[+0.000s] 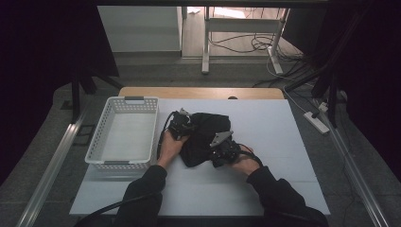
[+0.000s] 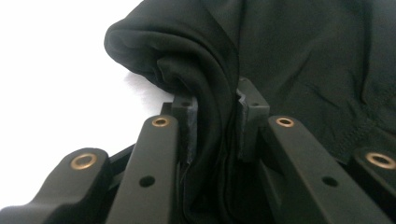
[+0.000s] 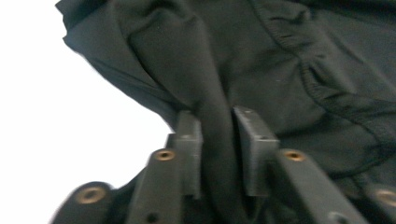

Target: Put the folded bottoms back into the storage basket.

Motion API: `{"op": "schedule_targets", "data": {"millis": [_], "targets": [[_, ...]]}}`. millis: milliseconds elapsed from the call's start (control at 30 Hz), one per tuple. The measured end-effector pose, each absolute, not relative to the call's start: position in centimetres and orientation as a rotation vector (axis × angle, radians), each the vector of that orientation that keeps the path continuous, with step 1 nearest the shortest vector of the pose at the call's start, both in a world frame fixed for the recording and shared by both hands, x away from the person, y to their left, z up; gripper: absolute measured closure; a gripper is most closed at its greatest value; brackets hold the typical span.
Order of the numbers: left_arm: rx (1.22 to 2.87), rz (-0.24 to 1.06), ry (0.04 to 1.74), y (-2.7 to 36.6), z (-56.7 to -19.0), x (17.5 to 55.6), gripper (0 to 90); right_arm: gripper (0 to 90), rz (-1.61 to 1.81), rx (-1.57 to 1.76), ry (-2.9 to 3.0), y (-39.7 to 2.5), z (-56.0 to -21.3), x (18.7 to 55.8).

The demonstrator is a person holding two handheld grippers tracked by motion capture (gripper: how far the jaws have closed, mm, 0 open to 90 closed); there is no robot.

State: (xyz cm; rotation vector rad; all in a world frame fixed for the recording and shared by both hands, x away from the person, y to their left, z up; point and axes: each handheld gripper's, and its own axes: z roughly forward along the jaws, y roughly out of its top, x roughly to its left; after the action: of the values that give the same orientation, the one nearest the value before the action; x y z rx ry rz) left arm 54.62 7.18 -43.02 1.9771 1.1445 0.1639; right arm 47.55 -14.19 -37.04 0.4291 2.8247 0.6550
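High view: left gripper (image 1: 182, 124) and right gripper (image 1: 221, 149) each clamped narrow on black garment (image 1: 205, 130) fold

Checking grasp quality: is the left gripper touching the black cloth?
Touching. The left gripper view shows the left gripper with a fold of the black cloth pinched between both jaws.

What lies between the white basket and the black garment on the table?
In the high view, the left tongs and the hand holding them sit between the basket and the black garment.

A lab: dark curtains (image 1: 42, 42), floor cables (image 1: 246, 45), power strip (image 1: 317, 122).
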Motion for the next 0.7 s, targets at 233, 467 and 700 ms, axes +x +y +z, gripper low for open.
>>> {"op": "schedule_targets", "data": {"millis": [233, 467, 700], "targets": [[1.957, 0.161, 1.174, 7.1, -43.0, 54.5, 75.8, 79.3, 0.649, 0.468, 2.829, -13.9, -36.9, 47.8], [1.917, 0.123, 1.19, 7.4, -42.6, 54.7, 78.2, 80.8, 0.681, 0.482, 2.86, -14.0, -36.3, 48.0], [1.924, 0.154, 1.16, 7.6, -40.4, 54.9, 78.5, 81.0, 0.775, 0.557, 2.873, -14.1, -35.0, 48.3]]}}
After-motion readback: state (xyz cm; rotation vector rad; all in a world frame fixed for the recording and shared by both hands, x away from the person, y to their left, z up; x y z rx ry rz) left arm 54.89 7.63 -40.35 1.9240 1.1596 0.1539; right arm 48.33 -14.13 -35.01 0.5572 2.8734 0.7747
